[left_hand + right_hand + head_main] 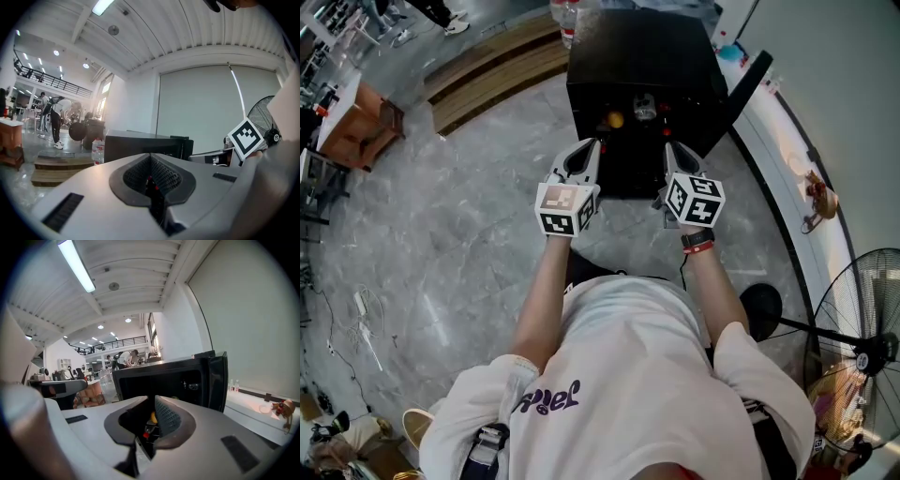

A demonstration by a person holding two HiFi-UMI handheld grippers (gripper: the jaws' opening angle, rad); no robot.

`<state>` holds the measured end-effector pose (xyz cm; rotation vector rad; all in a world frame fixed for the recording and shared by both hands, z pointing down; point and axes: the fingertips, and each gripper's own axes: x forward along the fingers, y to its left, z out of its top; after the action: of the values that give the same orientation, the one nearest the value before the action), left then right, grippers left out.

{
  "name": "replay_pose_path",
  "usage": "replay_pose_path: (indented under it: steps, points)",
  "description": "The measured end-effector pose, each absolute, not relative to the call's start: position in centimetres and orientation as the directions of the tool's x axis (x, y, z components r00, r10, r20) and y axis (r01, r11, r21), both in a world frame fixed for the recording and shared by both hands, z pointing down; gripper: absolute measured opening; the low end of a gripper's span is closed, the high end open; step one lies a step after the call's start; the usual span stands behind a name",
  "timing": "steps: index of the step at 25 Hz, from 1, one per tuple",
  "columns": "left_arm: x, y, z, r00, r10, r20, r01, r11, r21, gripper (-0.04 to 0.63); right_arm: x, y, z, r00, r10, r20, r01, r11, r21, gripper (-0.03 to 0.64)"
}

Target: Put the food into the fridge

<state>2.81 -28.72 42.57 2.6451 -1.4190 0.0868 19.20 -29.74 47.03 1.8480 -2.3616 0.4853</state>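
— Yellow round food point(616, 120) was located where?
— Inside open black box fridge point(647, 47). Left gripper point(587, 147) jaws were closed, empty; right gripper point(673, 150) jaws stood narrowly apart, empty

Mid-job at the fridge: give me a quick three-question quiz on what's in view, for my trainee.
1. True or false: the fridge door is shut.
2. The round food inside the fridge is: A yellow, B green, C blue.
3. Which gripper has its jaws fully together?
Key: 1 false, the door stands open. 2 A. 3 the left gripper; the right gripper shows a narrow gap with nothing in it.
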Motion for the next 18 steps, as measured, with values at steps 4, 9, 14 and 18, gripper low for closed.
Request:
replay_pose_path:
  steps: [4,9,14,18]
  points:
    - [2.4,-28.6,42.1,0.549,-0.829,0.107,-0.835,-0.542,0.088,0.017,19.4,-29.4,46.2,-0.25,-0.932,0.261,-0.962,0.207,-0.18,0.041]
    - [1.9,-28.4,42.2,0.548,-0.83,0.107,-0.837,-0.541,0.086,0.017,19.1,-29.0,45.0,-0.242,-0.941,0.237,-0.964,0.205,-0.171,0.034]
    - [2.1,-28.3,42.0,0.55,-0.829,0.102,-0.835,-0.545,0.074,0.017,19.1,-28.6,43.7,-0.236,-0.949,0.209,-0.965,0.204,-0.164,0.023]
    - [2.0,-28.2,41.9,0.548,-0.83,0.1,-0.836,-0.543,0.071,0.017,19.1,-28.2,43.2,-0.235,-0.951,0.2,-0.966,0.206,-0.157,0.02]
